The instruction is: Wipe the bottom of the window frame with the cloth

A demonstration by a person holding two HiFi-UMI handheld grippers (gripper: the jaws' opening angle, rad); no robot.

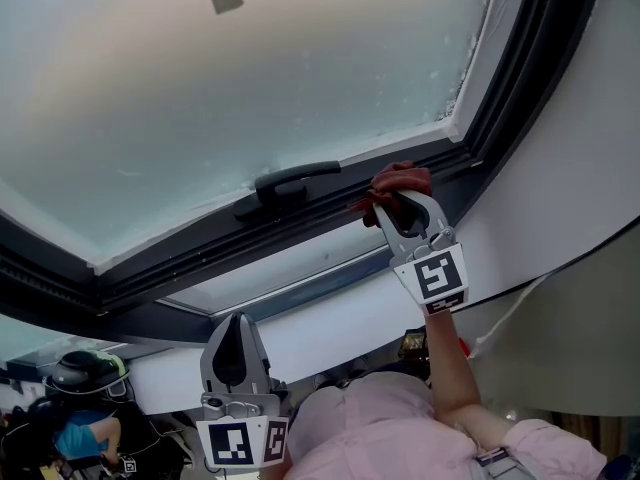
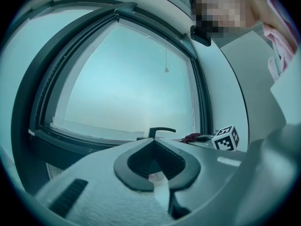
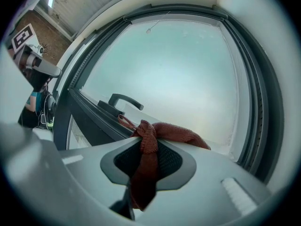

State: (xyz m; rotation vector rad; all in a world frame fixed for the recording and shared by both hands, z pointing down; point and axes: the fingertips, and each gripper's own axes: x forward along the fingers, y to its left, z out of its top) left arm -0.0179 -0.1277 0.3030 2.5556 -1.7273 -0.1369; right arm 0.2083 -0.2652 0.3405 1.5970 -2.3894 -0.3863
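Right tool [image 1: 401,204] pinches cloth [image 1: 398,179] at window frame [image 1: 180,260] bottom, right end; leftward stretch likely pending (left tool [image 1: 237,323] closed, empty).

Handle [image 1: 295,180] juts over btm frame [image 1: 170,260], just left of cloth [image 1: 400,181].

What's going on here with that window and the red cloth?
A person holds a gripper in each hand and is wiping a window. The right gripper is shut on a red cloth and presses it against the bottom of the dark window frame, just right of the handle. The left gripper hangs lower, jaws together and empty, away from the frame.
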